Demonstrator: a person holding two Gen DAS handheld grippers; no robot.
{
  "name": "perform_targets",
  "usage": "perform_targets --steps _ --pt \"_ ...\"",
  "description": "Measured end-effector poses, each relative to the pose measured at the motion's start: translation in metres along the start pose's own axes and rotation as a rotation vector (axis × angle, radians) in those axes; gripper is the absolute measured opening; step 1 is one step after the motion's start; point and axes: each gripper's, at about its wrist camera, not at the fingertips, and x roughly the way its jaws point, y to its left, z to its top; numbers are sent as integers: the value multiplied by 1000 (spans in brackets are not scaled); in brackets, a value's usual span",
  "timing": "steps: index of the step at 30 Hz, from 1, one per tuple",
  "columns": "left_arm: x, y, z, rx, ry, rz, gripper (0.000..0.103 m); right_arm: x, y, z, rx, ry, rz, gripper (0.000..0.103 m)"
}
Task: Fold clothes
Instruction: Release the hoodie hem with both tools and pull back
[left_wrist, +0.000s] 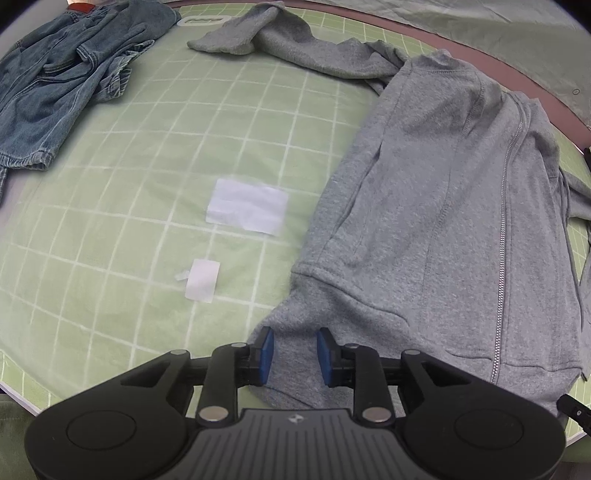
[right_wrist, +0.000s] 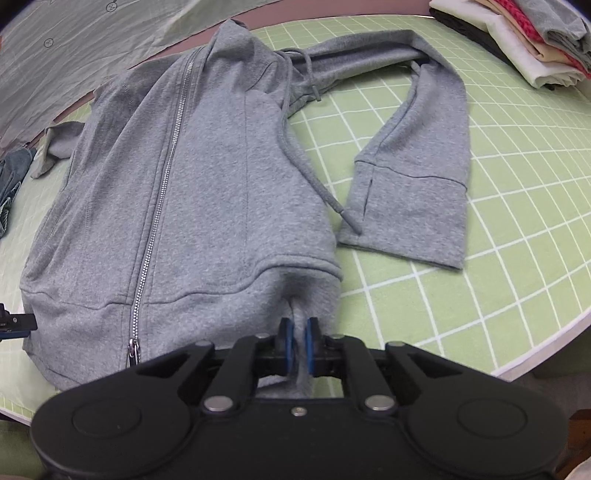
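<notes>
Right wrist: claw (right_wrist: 299, 341) pinches the hoodie (right_wrist: 207, 192) hem.

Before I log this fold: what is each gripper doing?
Left gripper: open, pads either side of the grey hoodie hem.
Right gripper: shut on the hem.

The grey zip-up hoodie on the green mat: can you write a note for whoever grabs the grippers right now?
Left gripper: open, pads either side of the grey zip-up hoodie's hem, not pinching.
Right gripper: shut on the hem's other corner.
Hoodie lies zip-up on the green gridded mat, sleeves spread out.
Crumpled blue denim garment waits at the far left.
Stack of folded clothes sits at the far right: done.
Left: fold the hoodie, then the denim.
</notes>
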Motion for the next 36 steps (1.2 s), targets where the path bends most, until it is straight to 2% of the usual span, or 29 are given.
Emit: perform_targets --steps 4,8,13,18,22,27,30,32,36 --pt "1 2 2 0 2 2 30 -28 -8 -5 -6 -20 -60 3" --pt "2 4 6 -24 0 -5 35 -14 -14 -17 9 26 -71 4" --pt "5 5 15 -33 -15 -22 38 -18 -2 -12 -54 -6 -100 7" --pt "4 -2 21 -5 -33 -27 38 -23 -8 -3 -22 -47 -92 31" --pt "2 -4 24 4 -35 -28 38 -30 -16 6 44 -88 -74 39" --pt "-5 -3 28 28 -30 -19 38 -33 -22 9 72 -95 -76 40" --pt "-10 0 29 36 -49 -1 43 -33 -23 8 71 -97 -83 40" --pt "-13 2 29 16 -90 56 43 -33 -24 9 66 -100 -88 40" --pt "-13 12 38 -76 -116 20 44 -33 -25 11 48 -100 -97 42"
